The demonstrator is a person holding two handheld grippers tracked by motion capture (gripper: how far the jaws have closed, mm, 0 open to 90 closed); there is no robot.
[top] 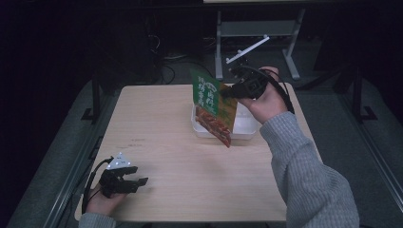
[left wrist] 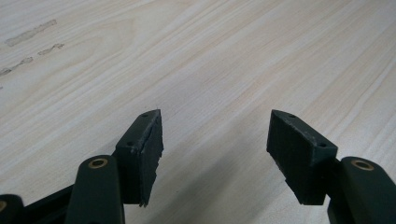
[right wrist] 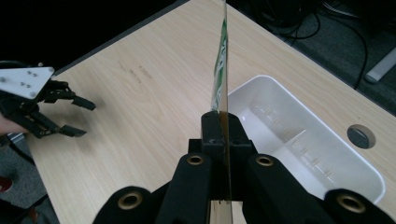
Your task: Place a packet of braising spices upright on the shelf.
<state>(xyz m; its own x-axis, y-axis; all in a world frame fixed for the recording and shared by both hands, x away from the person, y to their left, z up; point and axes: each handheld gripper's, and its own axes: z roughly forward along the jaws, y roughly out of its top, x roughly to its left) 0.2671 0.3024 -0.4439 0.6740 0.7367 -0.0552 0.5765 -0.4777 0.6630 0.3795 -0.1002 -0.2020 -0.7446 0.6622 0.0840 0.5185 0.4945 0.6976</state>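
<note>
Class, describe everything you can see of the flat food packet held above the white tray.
The packet is a thin, flat, glossy pouch, green at the top with pale lettering and a red-orange food picture lower down. It hangs tilted in the air, lower corner pointing down over the white tray, which looks empty. The right hand-held gripper is shut on one edge; seen along its jaws, the packet shows edge-on as a thin line. Whether its lower corner touches the tray cannot be told.

Bare table point(top: 166, 128) left of white tray point(top: 247, 128); held packet point(top: 214, 107) hangs over tray.
</note>
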